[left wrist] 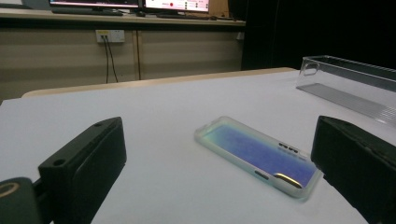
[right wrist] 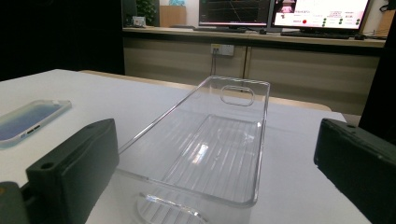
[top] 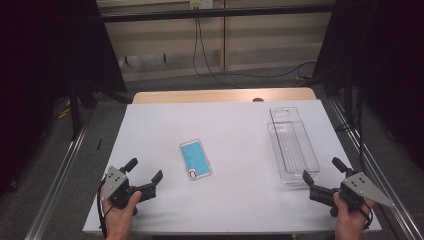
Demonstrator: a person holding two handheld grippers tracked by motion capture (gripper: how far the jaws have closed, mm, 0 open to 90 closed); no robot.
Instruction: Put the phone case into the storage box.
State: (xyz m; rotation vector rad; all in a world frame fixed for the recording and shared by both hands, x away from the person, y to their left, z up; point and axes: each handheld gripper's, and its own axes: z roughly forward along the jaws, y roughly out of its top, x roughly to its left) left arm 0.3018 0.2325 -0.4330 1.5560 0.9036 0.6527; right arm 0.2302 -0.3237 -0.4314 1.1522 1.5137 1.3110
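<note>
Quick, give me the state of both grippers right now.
Left gripper: jaws open, holding nothing, short of the blue phone case.
Right gripper: jaws open, holding nothing, just short of the clear tray.

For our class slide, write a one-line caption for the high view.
Two open claws, left claw and right claw, wait near a blue phone case and clear tray on a white table.

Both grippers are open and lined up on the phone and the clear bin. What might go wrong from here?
1. The phone lies flat on the smooth white table, so the left gripper may push it along rather than lift it.
2. The clear bin looks light and slick; the right gripper might slip on its thin wall or tip it.
</note>
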